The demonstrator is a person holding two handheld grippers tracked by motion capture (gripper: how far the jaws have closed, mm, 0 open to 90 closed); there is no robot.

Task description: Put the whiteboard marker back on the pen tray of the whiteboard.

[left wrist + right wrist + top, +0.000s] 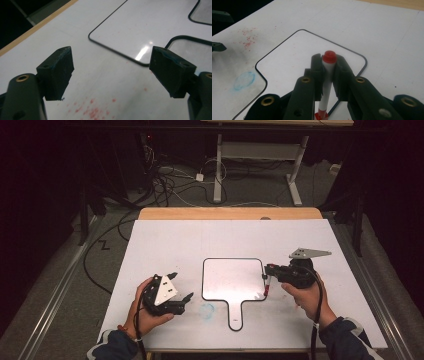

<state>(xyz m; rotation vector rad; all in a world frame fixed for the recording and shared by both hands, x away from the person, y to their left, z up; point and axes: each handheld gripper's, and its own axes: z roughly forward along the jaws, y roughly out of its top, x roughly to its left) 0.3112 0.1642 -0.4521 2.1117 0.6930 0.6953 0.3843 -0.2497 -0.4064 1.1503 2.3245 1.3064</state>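
No lettering is legible. Nearest, the left gripper (181,287) hovers with jaws wide apart and empty above red specks (93,111) and a blue smudge (207,309). The right gripper (267,270) pinches a white marker (327,82) — red cap up — over the glossy, black-rimmed paddle-shaped whiteboard (232,279) on the matte white table (165,235); cables (165,185) beyond.

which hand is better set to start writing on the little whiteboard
Right. The right gripper is already shut on the red marker, held upright over the whiteboard's right edge with its tip pointing down. The left gripper is open, holds nothing, and sits off the board's left side.
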